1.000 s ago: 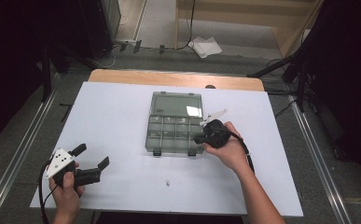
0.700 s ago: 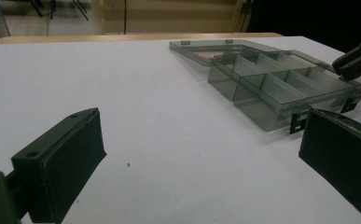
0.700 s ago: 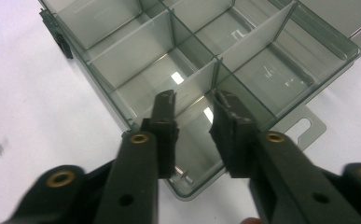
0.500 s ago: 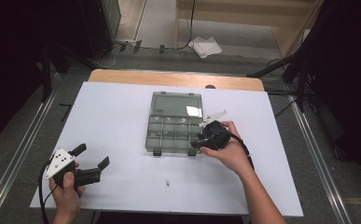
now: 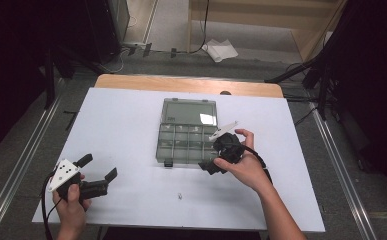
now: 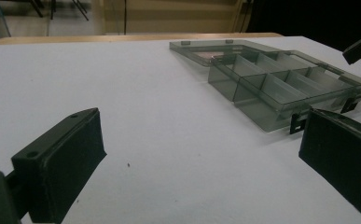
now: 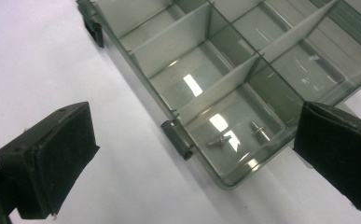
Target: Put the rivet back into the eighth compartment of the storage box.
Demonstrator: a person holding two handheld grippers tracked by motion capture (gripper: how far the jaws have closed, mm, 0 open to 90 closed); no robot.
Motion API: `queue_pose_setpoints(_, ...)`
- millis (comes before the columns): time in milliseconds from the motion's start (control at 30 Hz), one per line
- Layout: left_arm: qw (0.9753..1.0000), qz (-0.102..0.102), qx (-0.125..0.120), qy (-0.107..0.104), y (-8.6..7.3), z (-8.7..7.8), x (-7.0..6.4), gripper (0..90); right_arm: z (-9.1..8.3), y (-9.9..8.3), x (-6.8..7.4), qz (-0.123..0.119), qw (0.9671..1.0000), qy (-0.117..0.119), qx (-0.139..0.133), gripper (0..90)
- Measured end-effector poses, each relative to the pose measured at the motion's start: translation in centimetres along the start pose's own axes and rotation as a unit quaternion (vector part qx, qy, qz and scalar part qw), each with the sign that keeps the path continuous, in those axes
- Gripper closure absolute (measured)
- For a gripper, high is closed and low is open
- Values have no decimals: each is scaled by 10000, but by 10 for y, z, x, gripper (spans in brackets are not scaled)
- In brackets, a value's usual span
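High view: the right gripper (image 5: 212,165), jaws spread wide and empty, is now found slightly nearer the front right corner of the smoky transparent plastic compartment box (image 5: 183,140), where two small metal screws (image 7: 238,135) are seen, while the open, empty left gripper (image 5: 97,170) is unmoved.

On the white counter (image 5: 131,125) lies an open compartment box (image 5: 186,137), its lid folded back. The right gripper (image 5: 216,161) hovers at the box's near right corner. The left gripper (image 5: 97,167) is well apart, fingers (image 5: 110,174) spread. A small screw (image 5: 179,196) lies near the front edge.
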State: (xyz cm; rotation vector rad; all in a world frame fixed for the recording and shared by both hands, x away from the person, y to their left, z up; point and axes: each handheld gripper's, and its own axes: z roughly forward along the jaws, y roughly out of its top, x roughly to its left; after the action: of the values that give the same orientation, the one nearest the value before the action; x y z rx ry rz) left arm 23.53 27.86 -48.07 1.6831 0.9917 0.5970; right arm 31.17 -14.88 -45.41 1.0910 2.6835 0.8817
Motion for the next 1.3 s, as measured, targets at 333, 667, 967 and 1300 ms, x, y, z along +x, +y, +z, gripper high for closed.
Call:
queue_pose_setpoints(333, 10000, 94, 28, 1, 0, 0, -3, 0, -4, 0, 16, -158, 9998, 111, -43, 0)
queue_pose_setpoints(667, 10000, 89, 20, -9, 0, 0, -3, 0, -2, -1, 33, -315, 9993, 179, -22, 0)
queue_pose_setpoints(967, 10000, 92, 17, -8, 0, 0, -3, 0, 4, -1, 48, -497, 9986, 161, 106, 0)
queue_pose_setpoints(1300, 10000, 89, 13, -6, 0, 0, -2, 0, 8, -2, 62, -605, 9978, 234, 100, 0)
